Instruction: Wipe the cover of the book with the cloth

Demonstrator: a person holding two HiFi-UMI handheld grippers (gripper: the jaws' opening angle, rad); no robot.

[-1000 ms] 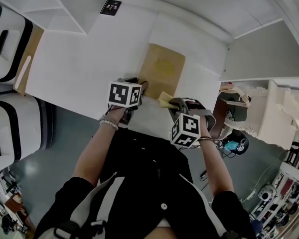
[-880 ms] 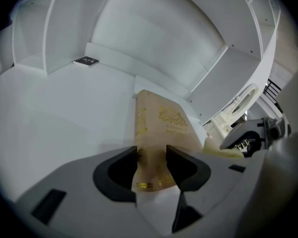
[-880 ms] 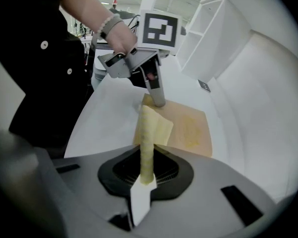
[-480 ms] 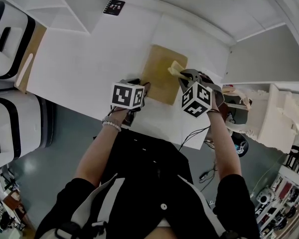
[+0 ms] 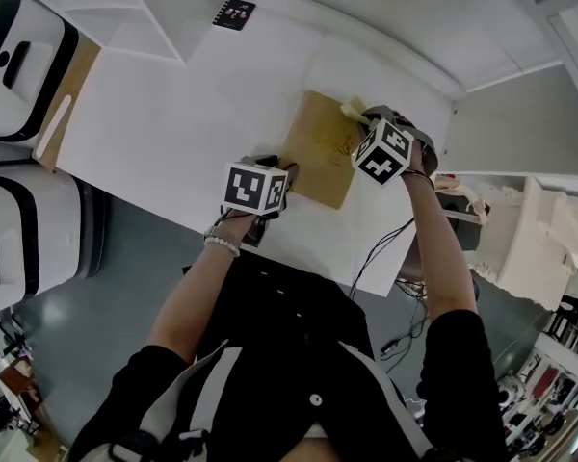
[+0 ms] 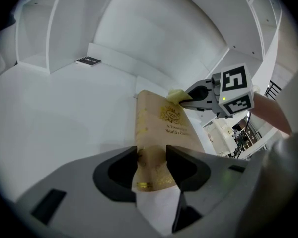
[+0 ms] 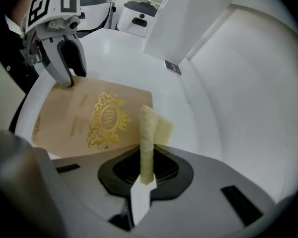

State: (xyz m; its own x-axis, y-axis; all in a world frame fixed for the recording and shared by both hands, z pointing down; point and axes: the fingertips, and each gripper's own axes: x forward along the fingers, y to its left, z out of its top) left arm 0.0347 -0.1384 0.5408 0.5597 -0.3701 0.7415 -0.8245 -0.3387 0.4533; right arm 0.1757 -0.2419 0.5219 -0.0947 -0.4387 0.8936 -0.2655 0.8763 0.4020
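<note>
Right gripper [image 5: 366, 120] pinching yellow cloth [image 7: 148, 133] over book [image 7: 74, 120], left gripper [image 6: 151, 160] clamping its near edge, black card [image 5: 235, 13] well apart on table [image 5: 173, 114]

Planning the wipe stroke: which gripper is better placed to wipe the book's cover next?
Right. The right gripper is shut on the yellow cloth, at the far corner of the book. The left gripper holds no cloth; it clamps the book's near edge, apparently steadying it.

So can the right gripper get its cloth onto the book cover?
Probably yes: the right gripper holds the yellow cloth at the far edge of the book, and the left gripper grips only a near corner.
</note>
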